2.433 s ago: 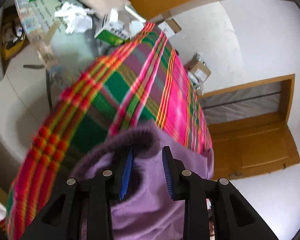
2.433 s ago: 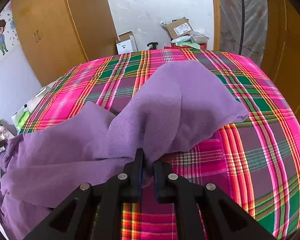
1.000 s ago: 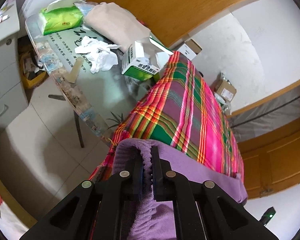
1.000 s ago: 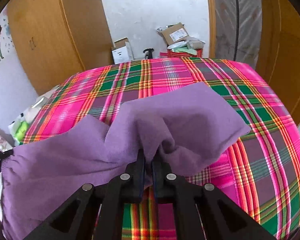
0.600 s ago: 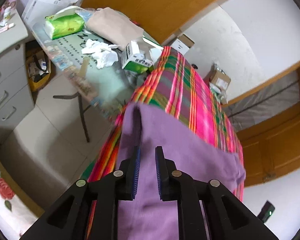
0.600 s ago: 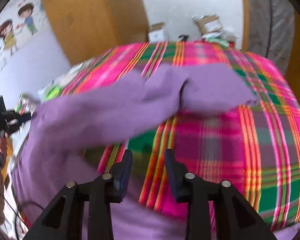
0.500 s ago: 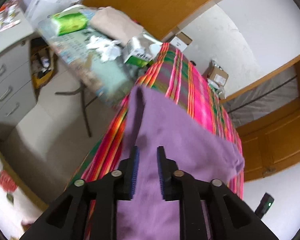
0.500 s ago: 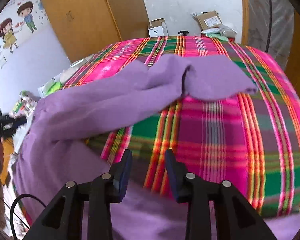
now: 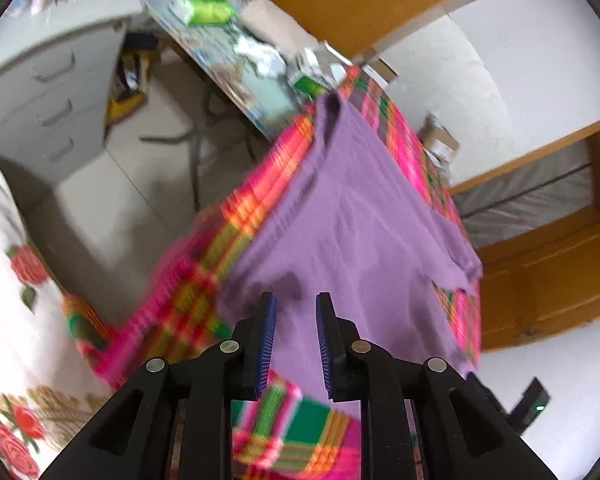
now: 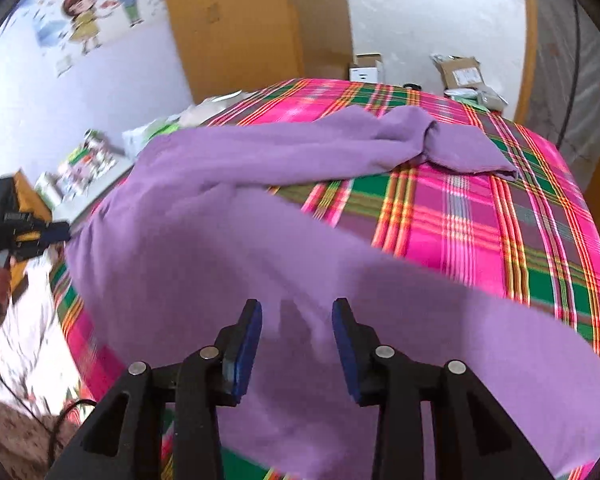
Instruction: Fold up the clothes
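Note:
A purple garment lies spread over a pink and green plaid cloth, its far part bunched into a fold. Over its near edge my right gripper stands open, nothing between its blue pads. In the left wrist view the same purple garment drapes along the plaid cloth toward the far corner. My left gripper hovers open above the near end of it, apart from the fabric. The left gripper also shows at the left edge of the right wrist view, held by a hand.
A cluttered side table with tissue packs and boxes stands beyond the plaid cloth's left edge. Grey drawers are at the left. Cardboard boxes sit on the floor by the wall. Wooden doors are at the right.
Both grippers were shut on the purple garment one second ago; they have let go, opened and drawn back. The garment now lies spread out across the plaid cloth.

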